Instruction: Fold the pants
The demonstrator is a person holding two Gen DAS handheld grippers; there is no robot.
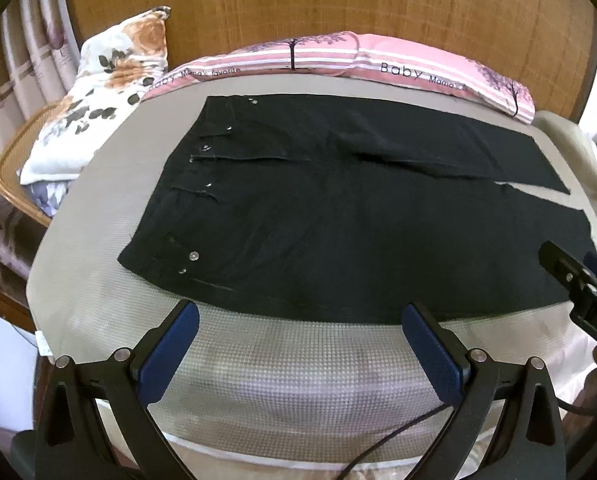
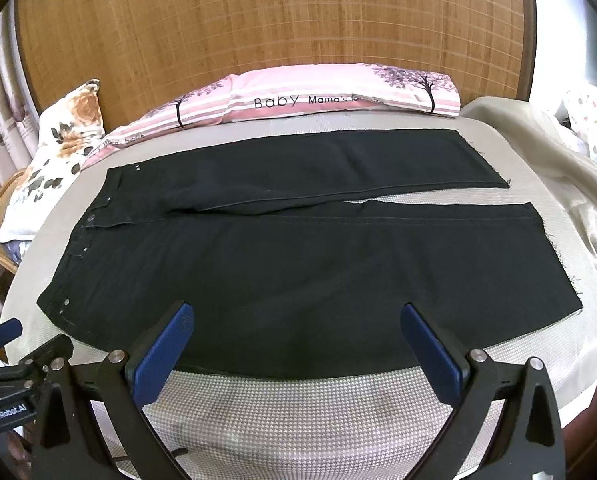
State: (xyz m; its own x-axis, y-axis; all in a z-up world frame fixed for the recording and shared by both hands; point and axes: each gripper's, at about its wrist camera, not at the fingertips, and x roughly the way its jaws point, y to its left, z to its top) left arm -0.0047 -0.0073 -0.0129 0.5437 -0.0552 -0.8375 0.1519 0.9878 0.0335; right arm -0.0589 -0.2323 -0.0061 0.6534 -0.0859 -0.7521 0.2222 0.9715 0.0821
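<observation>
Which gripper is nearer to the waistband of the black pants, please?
Left. The left gripper sits near the waistband; the right gripper sits farther along the near leg.

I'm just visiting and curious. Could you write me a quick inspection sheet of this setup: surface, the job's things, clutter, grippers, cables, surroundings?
Surface: bed with grey checked cover.
Job's things: black pants spread flat, unfolded, waistband left, legs slightly apart at the hems.
Clutter: pink pillow and floral pillow beside the pants.
Grippers: left gripper and right gripper both open, holding nothing.
Cables: one dark cable under the left gripper.
Surroundings: woven headboard, curtains.
</observation>
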